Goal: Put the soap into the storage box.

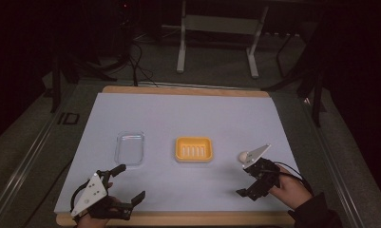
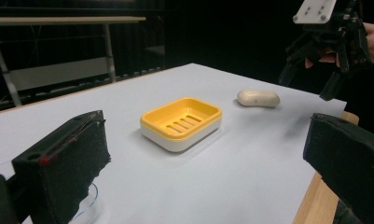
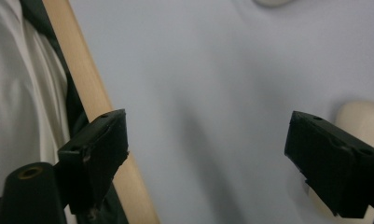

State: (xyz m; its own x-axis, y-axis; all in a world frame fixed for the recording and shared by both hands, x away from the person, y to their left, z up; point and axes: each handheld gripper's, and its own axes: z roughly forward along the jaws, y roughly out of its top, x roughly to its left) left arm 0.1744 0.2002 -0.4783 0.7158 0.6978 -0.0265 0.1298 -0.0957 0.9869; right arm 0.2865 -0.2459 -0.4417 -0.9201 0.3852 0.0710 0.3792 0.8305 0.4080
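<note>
A yellow soap dish (image 1: 194,149) (image 2: 181,122) with a white base sits in the middle of the white table cover. To its right lies a cream bar of soap (image 1: 244,156) (image 2: 258,98). My right gripper (image 1: 245,178) (image 3: 212,154) hovers just in front of the soap, open, nothing between its jaws. In the right gripper view the soap (image 3: 362,116) peeks out behind the right-hand jaw. My left gripper (image 1: 128,184) (image 2: 205,163) is held open near the front left edge, empty, and faces the dish.
A clear plastic tray (image 1: 129,147) (image 2: 89,205) lies left of the dish, just beyond my left gripper. The table's wooden front edge (image 1: 178,218) (image 3: 91,93) runs close under both hands. A white stand (image 1: 216,23) is on the floor behind the table.
</note>
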